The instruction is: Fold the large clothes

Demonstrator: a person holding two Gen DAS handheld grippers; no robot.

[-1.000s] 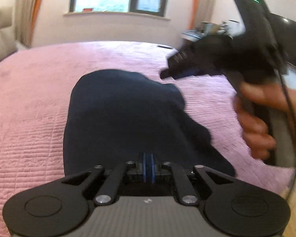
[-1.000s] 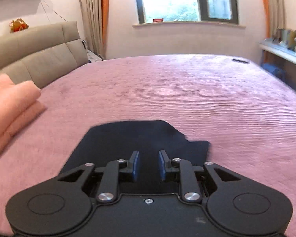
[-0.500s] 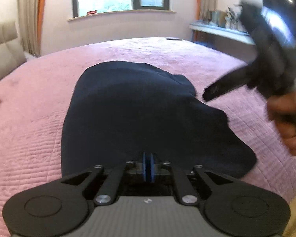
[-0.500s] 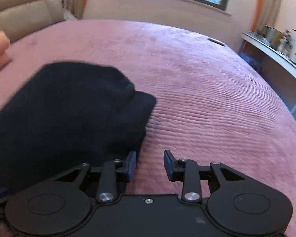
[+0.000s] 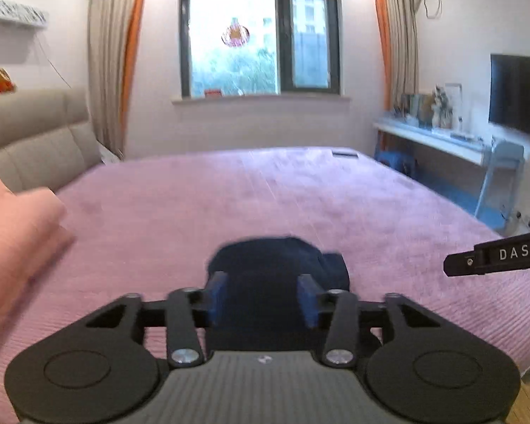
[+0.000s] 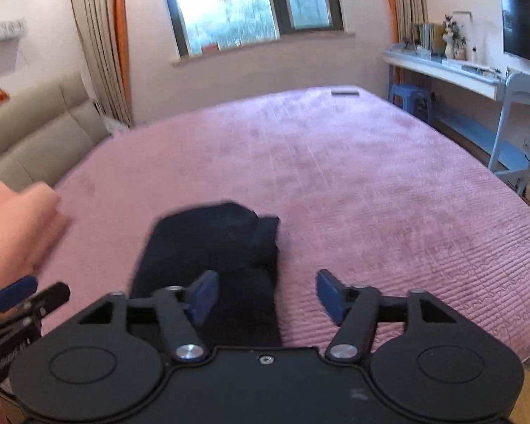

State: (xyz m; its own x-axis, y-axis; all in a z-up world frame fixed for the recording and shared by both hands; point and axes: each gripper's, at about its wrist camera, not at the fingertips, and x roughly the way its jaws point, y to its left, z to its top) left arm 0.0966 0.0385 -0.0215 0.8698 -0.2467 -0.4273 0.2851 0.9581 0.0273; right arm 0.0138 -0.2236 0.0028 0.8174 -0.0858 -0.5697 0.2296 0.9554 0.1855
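Observation:
A dark navy garment (image 5: 275, 268) lies folded in a narrow strip on the pink bed cover (image 5: 300, 194) near the front edge. It also shows in the right wrist view (image 6: 215, 247). My left gripper (image 5: 262, 296) is open and empty, raised above the garment's near end. My right gripper (image 6: 266, 295) is open and empty, over the garment's right edge and the cover. The tip of the right gripper shows at the right of the left wrist view (image 5: 494, 258). The left gripper's fingers (image 6: 14, 293) show at the lower left of the right wrist view.
A folded pink blanket (image 5: 14, 236) lies on the bed at the left. A beige headboard (image 5: 35, 141) stands behind it. A white desk (image 6: 452, 70) with a chair (image 6: 519, 123) and a TV (image 5: 519, 95) line the right wall. A window (image 5: 258, 39) is straight ahead.
My left gripper let go of the navy garment and opened. Both grippers lifted and pulled back. The garment now lies on the bed, more compact than before.

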